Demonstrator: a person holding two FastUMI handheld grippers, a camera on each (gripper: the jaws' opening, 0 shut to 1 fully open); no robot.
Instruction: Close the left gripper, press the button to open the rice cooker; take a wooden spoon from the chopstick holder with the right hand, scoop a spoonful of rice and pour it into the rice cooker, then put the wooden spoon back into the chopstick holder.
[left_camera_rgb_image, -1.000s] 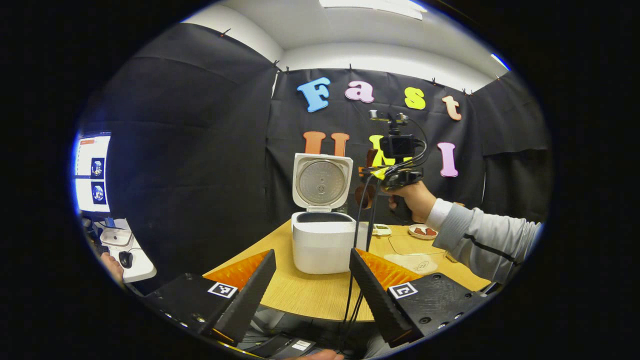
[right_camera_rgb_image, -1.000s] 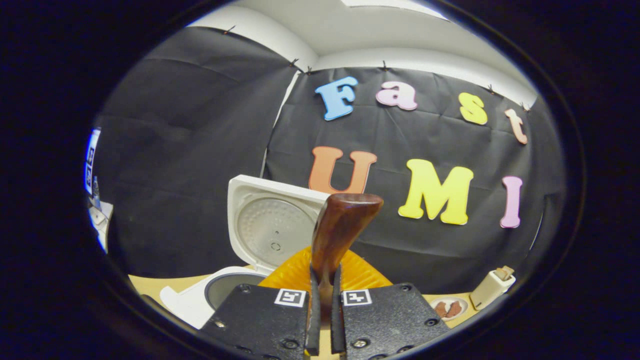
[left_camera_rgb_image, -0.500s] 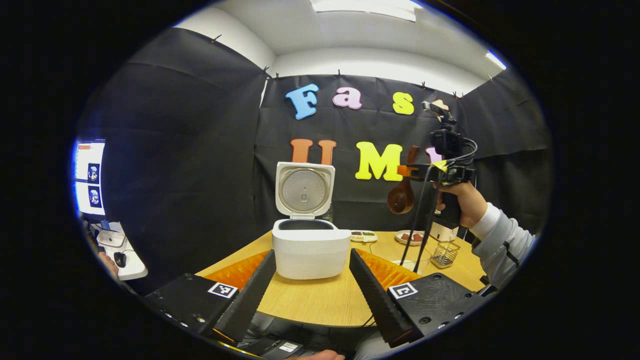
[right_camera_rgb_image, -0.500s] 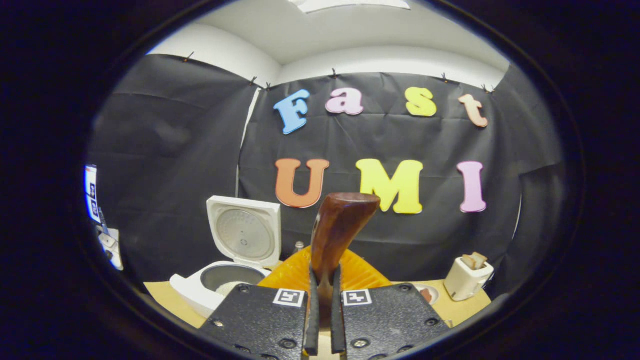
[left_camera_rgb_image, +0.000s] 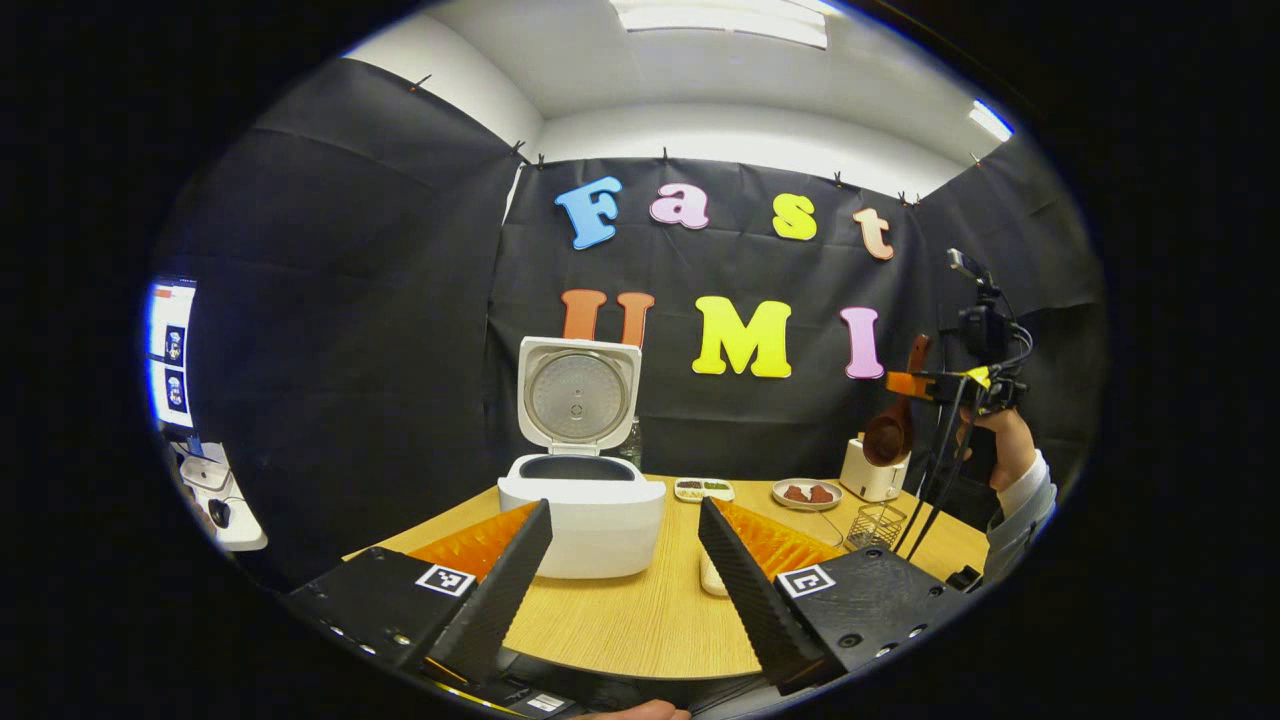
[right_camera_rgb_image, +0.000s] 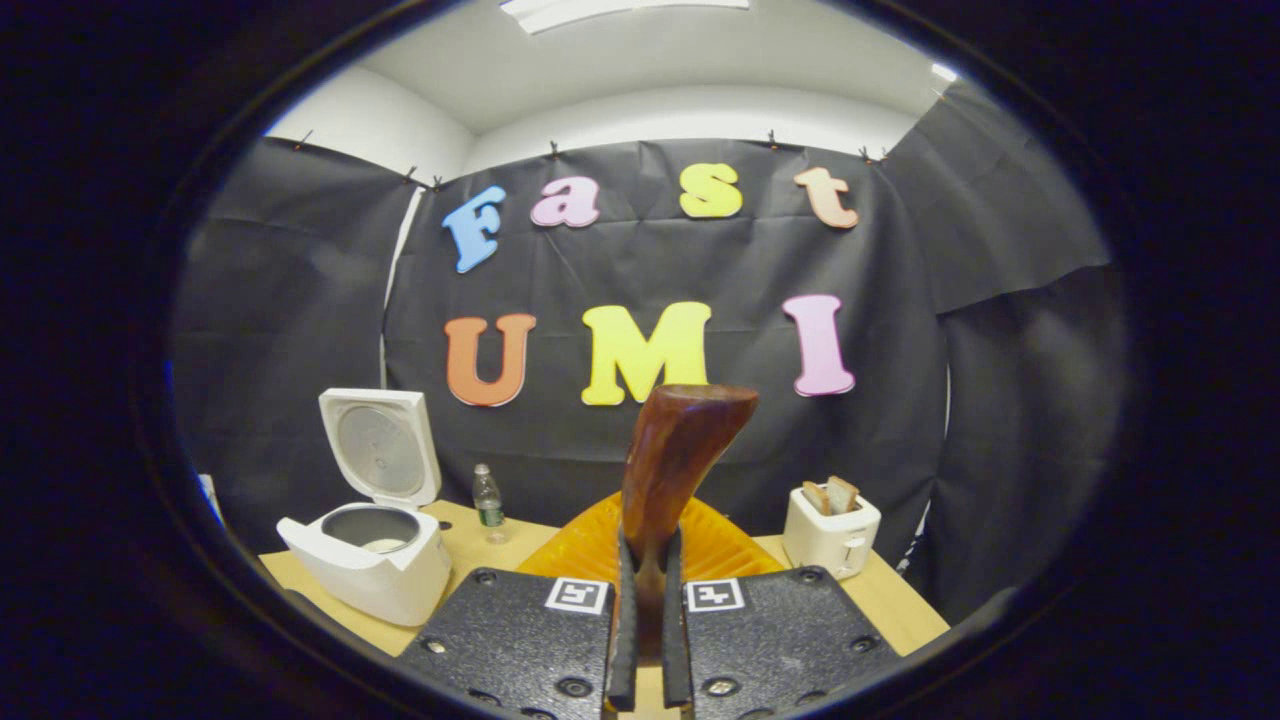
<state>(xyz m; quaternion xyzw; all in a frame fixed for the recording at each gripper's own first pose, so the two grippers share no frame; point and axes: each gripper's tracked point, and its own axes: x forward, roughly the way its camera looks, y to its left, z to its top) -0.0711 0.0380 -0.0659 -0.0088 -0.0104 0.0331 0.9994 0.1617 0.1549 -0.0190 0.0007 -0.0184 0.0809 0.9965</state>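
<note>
— Jaws first: how are yours?

— Both fingers of my right gripper (right_camera_rgb_image: 642, 640) squeeze the wooden spoon (right_camera_rgb_image: 672, 460) by its handle. The handle sticks up right between them. From my left gripper view, that right gripper (left_camera_rgb_image: 905, 385) is up in the air, far off to the right, and the spoon's bowl (left_camera_rgb_image: 886, 437) hangs down under it. A hand (left_camera_rgb_image: 1003, 445) with a grey sleeve holds it.

— And your left gripper?

— My left gripper (left_camera_rgb_image: 620, 560) holds nothing. Its fingers stand wide apart, low over the near edge of the table (left_camera_rgb_image: 640, 625).

— Where is the rice cooker?

— The rice cooker (left_camera_rgb_image: 583, 500) sits on the table, straight ahead, just past my left fingers. Its lid (left_camera_rgb_image: 578, 390) stands up, open. From my right gripper view the cooker (right_camera_rgb_image: 365, 550) is down to the left, and I can see a little white stuff in its pot.

— And the chopstick holder?

— The chopstick holder (left_camera_rgb_image: 877, 525) is a small wire basket on the table, ahead and to the right of my left fingers, below the spoon. A toaster (left_camera_rgb_image: 872, 470) stands behind it, with a small plate (left_camera_rgb_image: 807, 493) beside it. A bottle (right_camera_rgb_image: 487, 500) stands next to the cooker.
</note>
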